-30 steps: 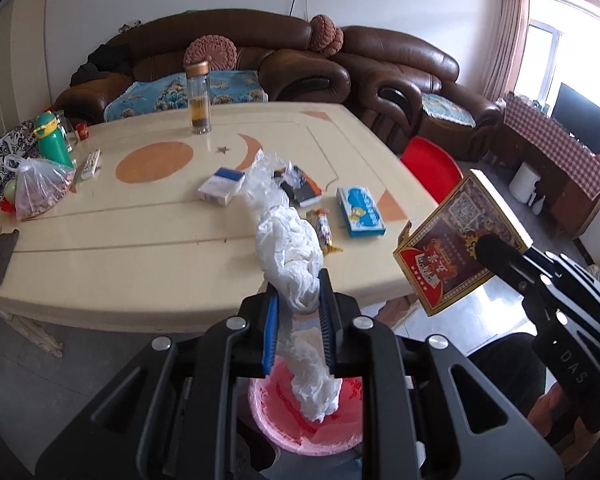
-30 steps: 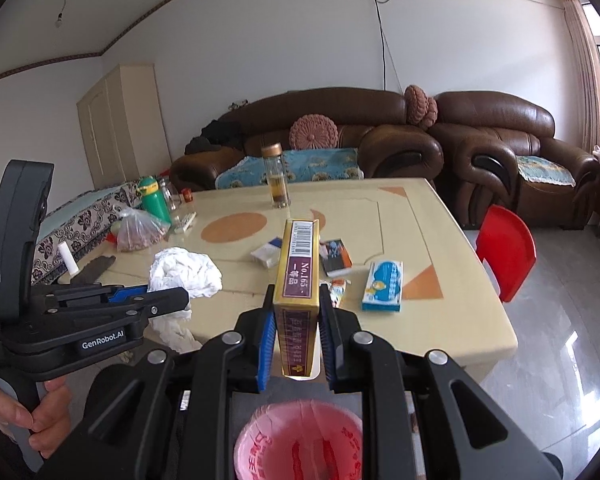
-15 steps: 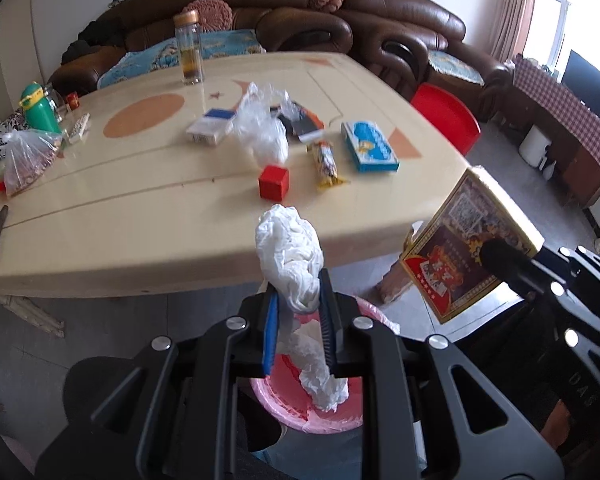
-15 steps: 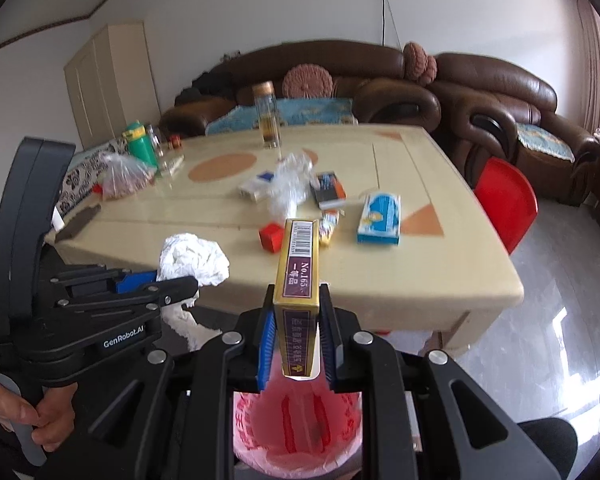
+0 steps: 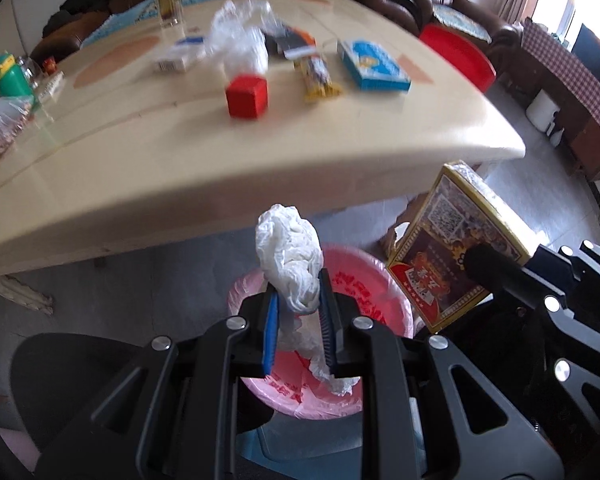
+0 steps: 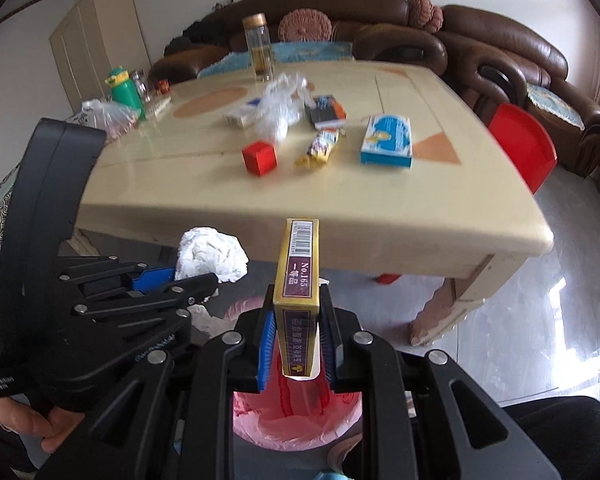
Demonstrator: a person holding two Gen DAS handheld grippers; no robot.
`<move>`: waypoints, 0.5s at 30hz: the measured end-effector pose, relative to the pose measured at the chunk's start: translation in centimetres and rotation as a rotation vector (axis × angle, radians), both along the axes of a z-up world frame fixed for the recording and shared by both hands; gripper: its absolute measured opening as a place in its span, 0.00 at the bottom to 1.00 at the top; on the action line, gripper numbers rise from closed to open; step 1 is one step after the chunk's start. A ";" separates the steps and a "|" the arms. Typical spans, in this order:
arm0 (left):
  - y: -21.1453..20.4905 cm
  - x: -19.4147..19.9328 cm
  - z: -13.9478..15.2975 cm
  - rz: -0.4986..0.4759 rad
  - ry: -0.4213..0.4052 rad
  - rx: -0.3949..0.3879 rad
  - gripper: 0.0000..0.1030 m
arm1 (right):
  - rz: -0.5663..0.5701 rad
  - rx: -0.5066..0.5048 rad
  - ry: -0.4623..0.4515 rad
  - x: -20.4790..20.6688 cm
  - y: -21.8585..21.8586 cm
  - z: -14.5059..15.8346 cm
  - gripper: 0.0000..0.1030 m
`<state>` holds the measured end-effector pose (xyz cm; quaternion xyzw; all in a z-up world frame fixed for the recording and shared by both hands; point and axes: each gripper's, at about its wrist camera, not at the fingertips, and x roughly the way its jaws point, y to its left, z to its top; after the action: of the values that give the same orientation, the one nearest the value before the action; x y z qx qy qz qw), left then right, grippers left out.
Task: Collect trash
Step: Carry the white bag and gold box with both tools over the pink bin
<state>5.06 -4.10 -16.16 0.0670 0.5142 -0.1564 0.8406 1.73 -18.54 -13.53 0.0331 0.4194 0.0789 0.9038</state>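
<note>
A: What do the tongs hold?
B: The left gripper (image 5: 298,312) is clamped on a crumpled tissue (image 5: 290,256); the right gripper (image 6: 296,334) pinches a yellow carton (image 6: 298,280), its long axis upright.
A: And the bin?
B: The pink-lined bin (image 5: 380,284) sits directly below both, beside the table (image 6: 340,200). Neither looks nearer.

A home living room (brown leather sofa (image 6: 380,20), low table (image 6: 380,200)).
</note>
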 end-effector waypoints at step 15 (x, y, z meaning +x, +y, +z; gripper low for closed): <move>-0.6 1.0 -7.6 0.014 0.186 0.050 0.18 | 0.021 -0.007 0.184 2.4 0.0 -6.4 0.19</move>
<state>6.07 -4.75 -23.80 0.0694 0.5941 -0.1430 0.7885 4.17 -18.52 -19.96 0.0326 0.5012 0.0834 0.8607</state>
